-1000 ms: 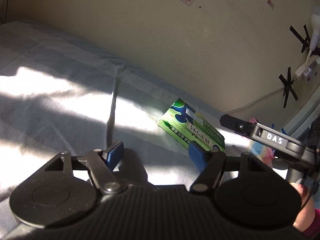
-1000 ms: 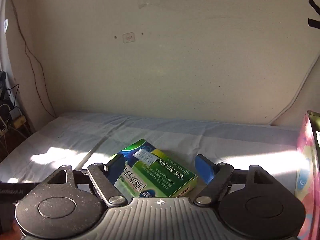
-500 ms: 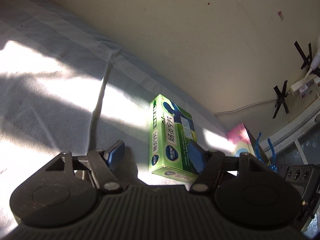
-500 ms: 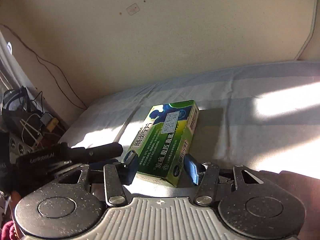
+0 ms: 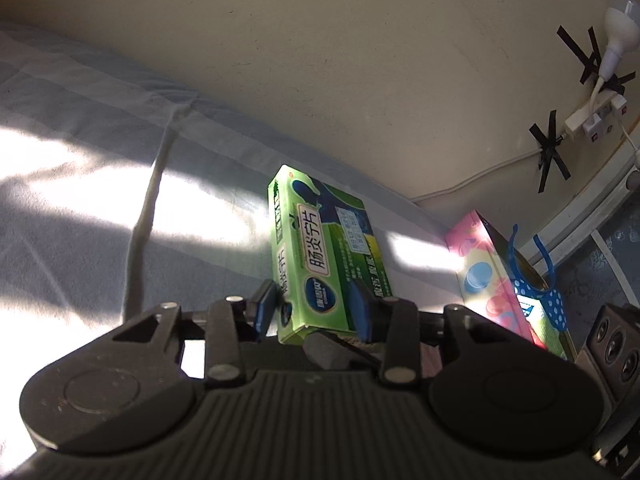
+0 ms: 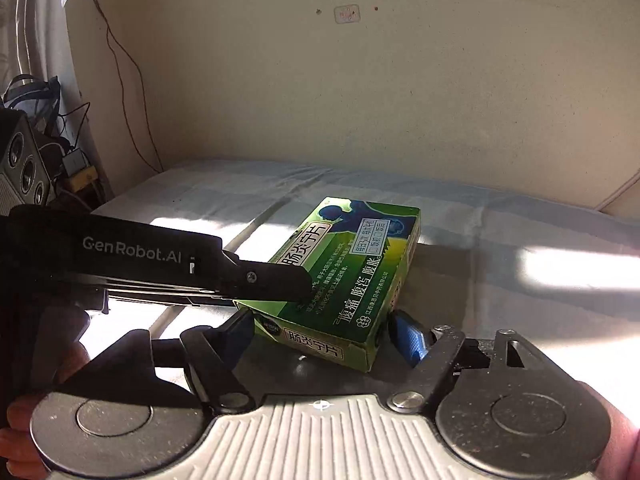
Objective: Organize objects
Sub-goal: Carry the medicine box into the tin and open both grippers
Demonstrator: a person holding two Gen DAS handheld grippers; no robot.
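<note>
Near the bed's wall-side edge, green medicine box sits pinched across its thin sides by left gripper, whose jaws have just been closing onto it. Right gripper has been opening and straddles the near end, pads apparently off. Risk: short bite, so the box may pivot or slip; soft carton may crush. Pink bag stands just beside.

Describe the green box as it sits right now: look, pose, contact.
The green box is a flat printed carton, green with a blue figure, a white label and Chinese lettering. It lies flat on the pale blue sheet, near the wall. The left gripper, whose jaws have just been closing, clamps its near end across the thin sides. The right gripper straddles that end; its jaws have just been opening and its blue pad stands clear.
</note>
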